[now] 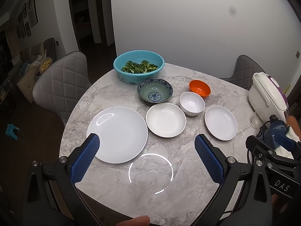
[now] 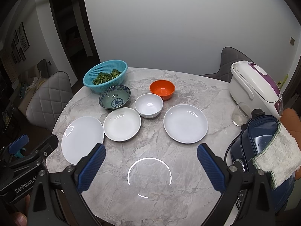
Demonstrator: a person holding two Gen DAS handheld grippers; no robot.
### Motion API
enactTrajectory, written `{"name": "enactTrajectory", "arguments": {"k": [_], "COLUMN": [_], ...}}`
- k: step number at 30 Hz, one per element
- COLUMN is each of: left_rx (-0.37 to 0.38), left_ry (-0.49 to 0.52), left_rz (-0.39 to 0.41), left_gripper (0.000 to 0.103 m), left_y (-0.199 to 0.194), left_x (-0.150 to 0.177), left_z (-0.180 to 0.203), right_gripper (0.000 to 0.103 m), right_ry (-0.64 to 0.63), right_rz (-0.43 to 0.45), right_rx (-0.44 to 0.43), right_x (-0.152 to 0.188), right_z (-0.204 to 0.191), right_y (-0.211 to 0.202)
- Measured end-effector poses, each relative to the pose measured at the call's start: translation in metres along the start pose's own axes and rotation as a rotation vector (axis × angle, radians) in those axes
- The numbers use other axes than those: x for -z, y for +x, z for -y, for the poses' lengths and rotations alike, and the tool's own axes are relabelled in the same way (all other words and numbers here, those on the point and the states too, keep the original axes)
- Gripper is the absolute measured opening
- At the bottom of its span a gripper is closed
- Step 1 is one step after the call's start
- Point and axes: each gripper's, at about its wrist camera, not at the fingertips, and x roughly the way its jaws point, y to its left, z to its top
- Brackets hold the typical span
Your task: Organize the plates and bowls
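Nothing is organized yet, as far as I can judge: every plate and bowl lies alone on the marble table (image 2: 150,203), none stacked on another.

The large white plate (image 1: 120,133) is toward the left edge, close to the near rim. Just beside it, to the right, is the middle white plate (image 1: 166,119), a deeper one, and these two almost touch. The small white bowl (image 1: 191,103) stands just behind this plate's right side, very close or touching; I cannot tell which. The orange bowl (image 1: 199,88) is just behind the white bowl, and the blue patterned bowl (image 1: 155,92) is behind the middle plate, near the turquoise basket (image 1: 138,65) of green leaves at the far edge. The third white plate (image 1: 220,122) lies apart, toward the right edge.

So all is left to do: I think the three plates go into one pile and the three bowls into another.

My left tongs (image 1: 146,146) hang released over the near edge, one finger above the rim of the large plate, grasping nothing. My right tongs (image 2: 151,157) are also wide apart and empty, over bare marble before the third plate.

At the right edge stand a white rice cooker (image 2: 252,86), a clear glass (image 2: 239,114) and a dark blue appliance (image 2: 254,141) with a cloth (image 2: 278,154) over it
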Motion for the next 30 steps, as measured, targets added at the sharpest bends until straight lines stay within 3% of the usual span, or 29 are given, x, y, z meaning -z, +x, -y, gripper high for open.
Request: {"name": "enactTrajectory", "arguments": {"k": [30], "left_rx": [0.000], "left_ry": [0.002], "left_rz": [-0.004], "left_gripper": [0.102], "left_y": [0.0013], "left_x": [-0.0006], "left_z": [0.0015], "right_gripper": [0.100], "right_ry": [0.001], "right_rz": [-0.005], "right_rx": [0.000], "right_x": [0.0020], "right_z": [-0.0006], "right_y": [0.0010]}}
